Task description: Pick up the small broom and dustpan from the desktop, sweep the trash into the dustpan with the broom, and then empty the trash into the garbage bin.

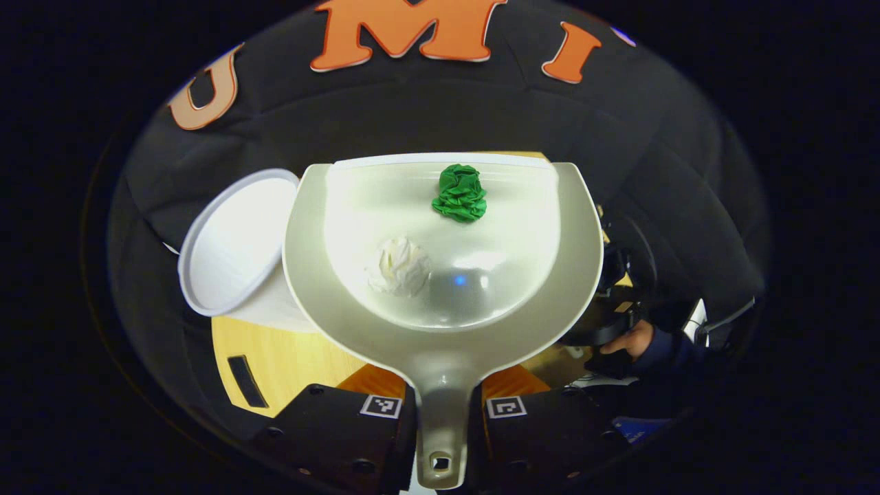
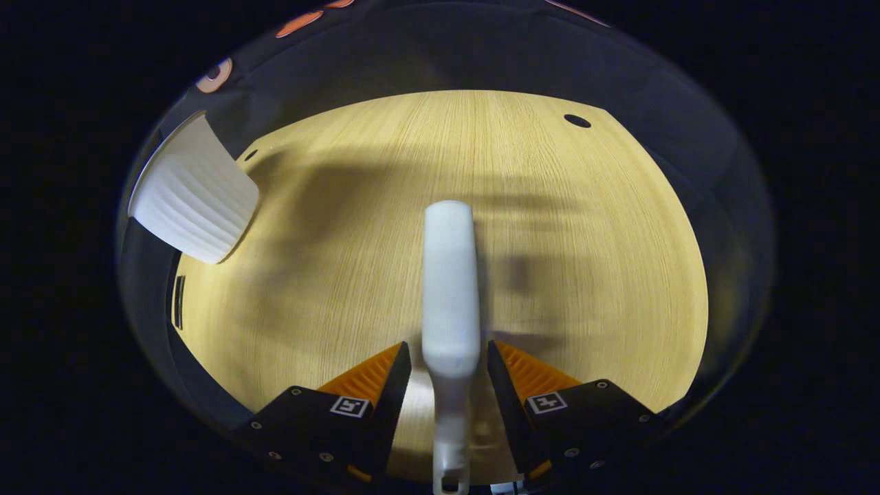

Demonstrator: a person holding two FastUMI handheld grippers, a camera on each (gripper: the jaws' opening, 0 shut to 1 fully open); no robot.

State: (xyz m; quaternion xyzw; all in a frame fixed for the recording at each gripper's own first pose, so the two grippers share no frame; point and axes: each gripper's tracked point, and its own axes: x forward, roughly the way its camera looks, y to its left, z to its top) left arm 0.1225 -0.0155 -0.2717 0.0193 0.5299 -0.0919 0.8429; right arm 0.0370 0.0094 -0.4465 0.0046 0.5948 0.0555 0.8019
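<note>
The left gripper view looks down into the dustpan (image 1: pixel 443 240), whose handle runs to 6 o'clock between the left gripper (image 1: pixel 443 412); its jaws are clamped on that handle. Two pieces of trash lie in the pan: a green crumpled wad (image 1: pixel 460 193) toward 12 o'clock and a white crumpled wad (image 1: pixel 399 267) near the middle. The white garbage bin (image 1: pixel 237 240) stands at 9 o'clock, its rim just beside the pan's edge, partly hidden behind it. At 4 o'clock a hand (image 1: pixel 629 340) in a dark sleeve shows past the pan.

The right gripper view gives the bare wooden desktop (image 2: pixel 584 275) instead, with the bin's ribbed wall at 10 o'clock. The broom (image 2: pixel 450 289) points to 12 o'clock; the right gripper (image 2: pixel 450 385) has its jaws closed against the broom's handle
</note>
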